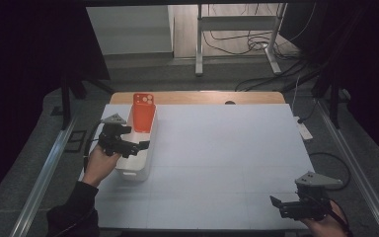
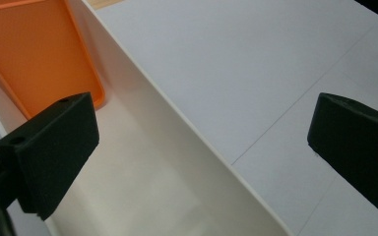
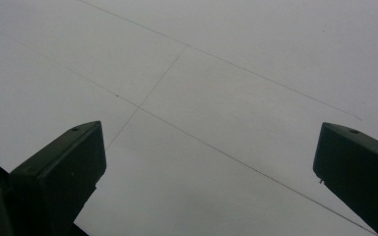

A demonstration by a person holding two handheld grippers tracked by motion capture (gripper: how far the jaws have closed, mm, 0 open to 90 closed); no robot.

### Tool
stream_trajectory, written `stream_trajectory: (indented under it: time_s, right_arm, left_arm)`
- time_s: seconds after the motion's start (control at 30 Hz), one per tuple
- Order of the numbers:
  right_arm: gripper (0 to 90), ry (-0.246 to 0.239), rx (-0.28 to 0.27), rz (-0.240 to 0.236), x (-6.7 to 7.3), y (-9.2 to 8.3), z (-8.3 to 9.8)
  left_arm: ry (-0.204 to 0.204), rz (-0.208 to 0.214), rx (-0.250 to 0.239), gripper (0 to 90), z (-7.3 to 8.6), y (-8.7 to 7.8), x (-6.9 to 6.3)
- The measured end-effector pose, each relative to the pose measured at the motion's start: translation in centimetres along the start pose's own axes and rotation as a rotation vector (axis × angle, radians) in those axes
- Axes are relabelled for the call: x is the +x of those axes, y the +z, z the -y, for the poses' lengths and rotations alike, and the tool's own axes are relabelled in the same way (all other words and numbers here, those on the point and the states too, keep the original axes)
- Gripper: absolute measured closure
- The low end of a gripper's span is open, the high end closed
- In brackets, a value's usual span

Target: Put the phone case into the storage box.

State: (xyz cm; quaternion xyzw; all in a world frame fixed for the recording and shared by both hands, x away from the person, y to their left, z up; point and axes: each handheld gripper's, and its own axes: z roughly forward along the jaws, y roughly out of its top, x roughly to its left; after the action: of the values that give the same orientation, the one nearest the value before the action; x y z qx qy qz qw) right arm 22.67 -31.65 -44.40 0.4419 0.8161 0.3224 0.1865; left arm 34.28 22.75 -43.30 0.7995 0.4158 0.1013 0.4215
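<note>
A: From the high view, where are we?

B: The left tool (image 1: 137, 146) hovers over the near end of the white bin (image 1: 145, 160), jaws spread and holding nothing. The orange phone case (image 1: 143, 112) stands tilted in the bin's far end, its top above the rim. The right tool (image 1: 282, 206) waits well apart at the near right corner of the table (image 1: 227, 158), jaws also spread.

A: And the left gripper view?

B: One jaw hangs inside the bin (image 2: 142, 162), the other outside over the table (image 2: 236, 73), straddling the long wall. The case (image 2: 39, 54) lies ahead of the inner jaw, not touched. If the wall is the target, I'd lower squarely so both pads meet it flat; for the case, shift farther in first. I can't tell which is meant.

A: Right gripper view?

B: Bare table surface (image 3: 216, 98) with faint seam lines between wide-open jaws. Nothing blocks it.
</note>
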Motion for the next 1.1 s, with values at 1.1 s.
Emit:
stream_trajectory:
  time_s: [1.1]
  right_arm:
    - [0.0,0.011,-0.003,-0.003,-0.2,0.0,0.0]
  left_arm:
    - [0.037,-0.045,-0.023,0.0,3.6,-2.0,-3.7]
